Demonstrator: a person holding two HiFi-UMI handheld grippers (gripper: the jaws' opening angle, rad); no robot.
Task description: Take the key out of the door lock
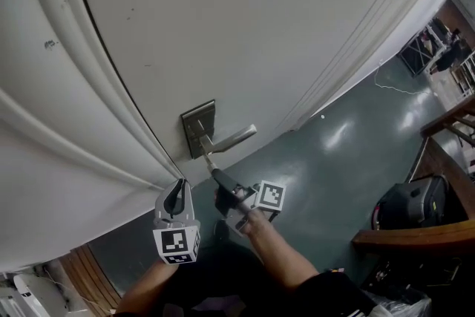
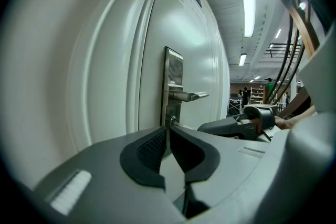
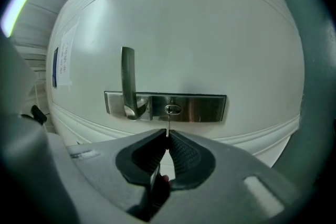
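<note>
A white door point(image 1: 223, 26) carries a steel lock plate point(image 1: 198, 128) with a lever handle point(image 1: 236, 136). In the right gripper view the plate point(image 3: 199, 108) lies sideways, with the keyhole point(image 3: 172, 109) at its middle. A thin metal key point(image 3: 168, 124) runs from the keyhole down into my right gripper point(image 3: 168, 136), which is shut on it. I cannot tell whether its tip is still inside the lock. The key point(image 1: 208, 159) also shows in the head view ahead of the right gripper point(image 1: 220, 179). My left gripper point(image 1: 176, 195) hangs just left of it, its jaws point(image 2: 168, 134) shut on nothing.
The door frame's mouldings point(image 1: 89, 137) run along the left. A dark green floor point(image 1: 334, 152) lies to the right, with a black bag point(image 1: 412, 204) and a wooden bench edge point(image 1: 415, 235) on it. The left gripper view shows the right gripper point(image 2: 239, 126) close beside it.
</note>
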